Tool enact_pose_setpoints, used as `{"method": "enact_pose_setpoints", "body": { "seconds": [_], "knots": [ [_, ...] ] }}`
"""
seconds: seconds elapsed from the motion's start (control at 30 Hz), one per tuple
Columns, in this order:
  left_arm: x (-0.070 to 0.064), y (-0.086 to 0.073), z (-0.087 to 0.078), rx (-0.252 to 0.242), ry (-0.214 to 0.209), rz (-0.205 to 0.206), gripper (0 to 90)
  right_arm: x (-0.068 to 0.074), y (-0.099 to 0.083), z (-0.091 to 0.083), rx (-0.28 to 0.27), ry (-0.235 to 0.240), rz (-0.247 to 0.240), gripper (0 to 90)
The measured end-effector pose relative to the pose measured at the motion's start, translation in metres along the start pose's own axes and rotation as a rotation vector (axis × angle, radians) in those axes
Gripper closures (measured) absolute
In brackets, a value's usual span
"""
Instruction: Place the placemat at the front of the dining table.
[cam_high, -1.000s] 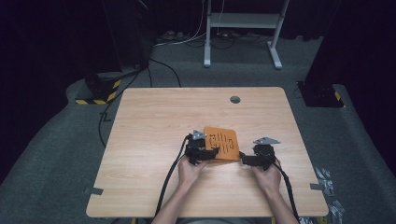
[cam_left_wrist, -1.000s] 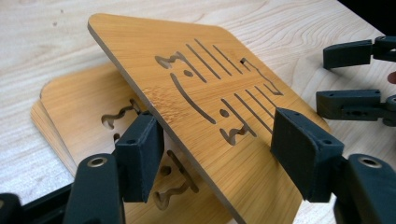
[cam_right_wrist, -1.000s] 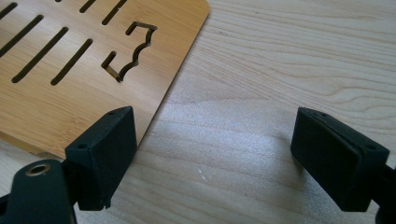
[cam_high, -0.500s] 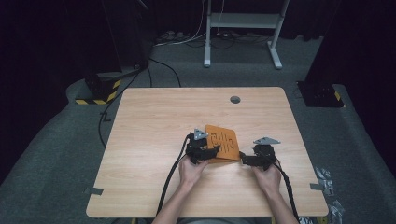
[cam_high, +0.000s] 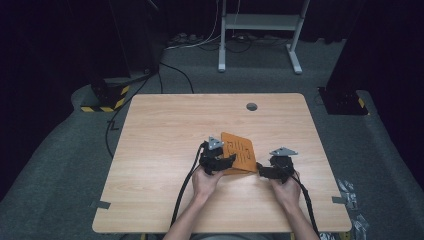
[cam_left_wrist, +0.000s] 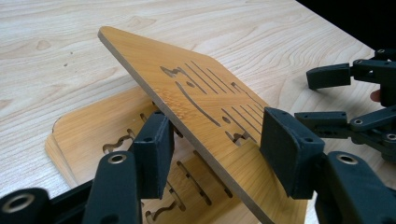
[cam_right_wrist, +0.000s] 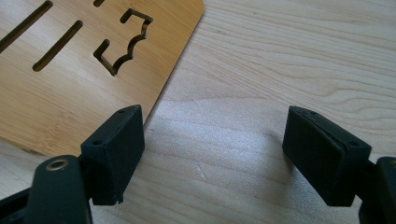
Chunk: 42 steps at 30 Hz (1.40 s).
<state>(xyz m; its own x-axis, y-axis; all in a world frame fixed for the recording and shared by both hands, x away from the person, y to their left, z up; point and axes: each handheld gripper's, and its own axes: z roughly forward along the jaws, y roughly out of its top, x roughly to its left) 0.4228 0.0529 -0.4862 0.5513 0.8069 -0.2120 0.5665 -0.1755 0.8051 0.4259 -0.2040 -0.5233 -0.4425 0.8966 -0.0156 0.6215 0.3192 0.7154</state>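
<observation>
The left gripper (cam_left_wrist: 212, 149) now tilts the top board (cam_left_wrist: 196, 98) up off the lower board (cam_left_wrist: 88, 135), fingers loosely straddling its edge; the right gripper (cam_right_wrist: 210, 154) waits open beside them on the desk (cam_high: 165, 130).

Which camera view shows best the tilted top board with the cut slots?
The left gripper view: the top board rises tilted between the left gripper jaws, above a flat board. The high view shows it small; the right gripper view shows one corner.
</observation>
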Motion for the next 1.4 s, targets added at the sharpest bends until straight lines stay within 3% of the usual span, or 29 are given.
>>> {"method": "enact_pose_setpoints", "body": {
  "seconds": [0.07, 0.43, 0.53, 0.7, 0.9, 1.13, 1.3, 1.4],
  "knots": [
    [-0.001, 0.000, -0.001, -0.003, -0.006, -0.010, 45.1, 0.000, 0.000, 0.000, 0.004, 0.003, -0.001, 20.7],
    [-0.011, 0.010, 0.002, 0.006, -0.022, 0.019, 46.9, 0.000, 0.000, -0.001, 0.003, 0.001, -0.005, 20.9],
    [-0.013, 0.013, 0.003, 0.010, -0.021, 0.041, 48.3, 0.001, -0.001, 0.000, -0.011, -0.011, -0.006, 21.1],
    [-0.016, 0.013, 0.007, 0.004, -0.037, 0.028, 52.5, 0.001, 0.000, 0.000, -0.010, -0.007, -0.006, 21.2],
    [-0.024, 0.014, 0.011, 0.018, -0.046, 0.053, 56.9, 0.001, 0.000, 0.000, -0.001, -0.002, -0.006, 21.2],
    [-0.028, 0.015, 0.015, 0.018, -0.033, 0.049, 59.4, 0.001, 0.000, 0.000, -0.001, -0.001, -0.006, 21.2],
    [-0.031, 0.015, 0.015, 0.018, -0.011, 0.075, 60.4, 0.001, 0.000, 0.000, -0.001, -0.001, -0.006, 21.2],
    [-0.030, 0.015, 0.017, 0.004, -0.019, 0.049, 62.4, 0.001, 0.000, 0.000, -0.001, -0.001, -0.006, 21.2]
  ]
}}
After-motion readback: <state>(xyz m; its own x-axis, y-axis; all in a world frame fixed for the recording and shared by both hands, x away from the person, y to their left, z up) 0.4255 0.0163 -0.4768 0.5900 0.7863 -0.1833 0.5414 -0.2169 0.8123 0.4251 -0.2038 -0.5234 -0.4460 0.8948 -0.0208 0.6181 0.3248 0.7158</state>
